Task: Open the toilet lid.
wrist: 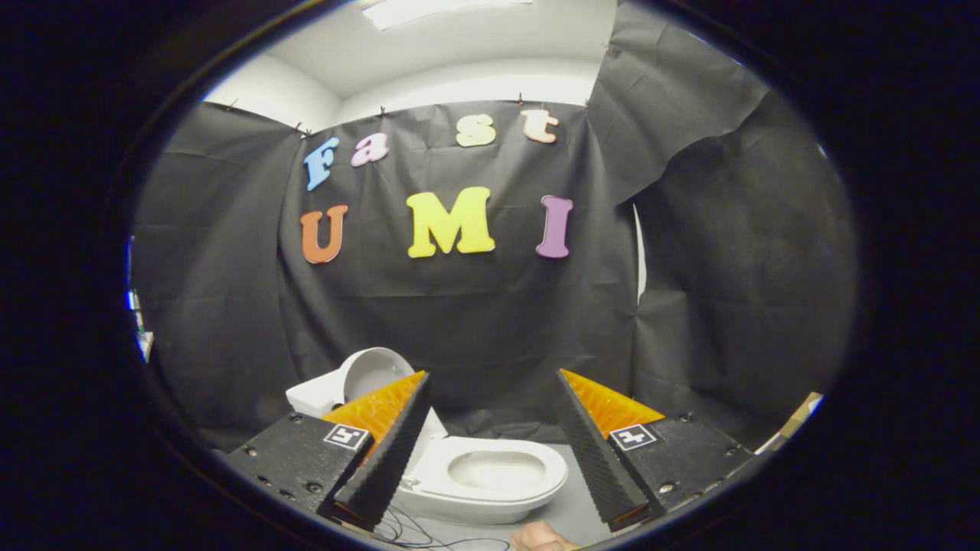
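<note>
A small white toilet [490,478] sits on the desk [574,513] between the released tool's [490,451] fingers, its lid [375,373] raised at 10 o'clock; likely light, rigid, slippery plastic, best hooked at the rim.

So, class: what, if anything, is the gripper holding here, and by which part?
Nothing. The gripper is open, its fingers spread apart in the air, with the toilet beyond them and its lid already raised.

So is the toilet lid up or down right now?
Up. The lid stands raised behind the bowl, whose seat opening is exposed. The claw is open, touching nothing.
</note>
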Motion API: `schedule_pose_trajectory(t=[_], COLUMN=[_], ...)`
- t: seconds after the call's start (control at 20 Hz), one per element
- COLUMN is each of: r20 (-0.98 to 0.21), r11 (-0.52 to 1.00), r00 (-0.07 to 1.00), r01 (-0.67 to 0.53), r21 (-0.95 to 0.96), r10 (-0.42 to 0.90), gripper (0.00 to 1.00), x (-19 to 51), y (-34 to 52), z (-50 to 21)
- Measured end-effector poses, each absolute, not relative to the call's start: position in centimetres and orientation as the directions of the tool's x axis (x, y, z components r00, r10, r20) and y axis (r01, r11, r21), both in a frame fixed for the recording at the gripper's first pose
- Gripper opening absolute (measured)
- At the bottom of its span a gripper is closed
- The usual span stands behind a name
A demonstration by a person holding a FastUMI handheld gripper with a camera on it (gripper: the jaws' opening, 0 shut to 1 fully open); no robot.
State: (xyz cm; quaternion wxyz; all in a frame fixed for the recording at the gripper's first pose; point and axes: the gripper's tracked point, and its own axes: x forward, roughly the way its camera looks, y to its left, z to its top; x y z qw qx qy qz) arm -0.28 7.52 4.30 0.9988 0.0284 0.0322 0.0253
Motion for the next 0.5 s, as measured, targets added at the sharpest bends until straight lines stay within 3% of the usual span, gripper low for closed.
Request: schedule_pose_trajectory(t=[0.5], r20=[0.008], r11=[0.997], r00=[1.000], r01=[-0.024], r21=[0.071], r10=[0.024], gripper=[0.99], x=[-3.0], y=[3.7], z=[5.1])
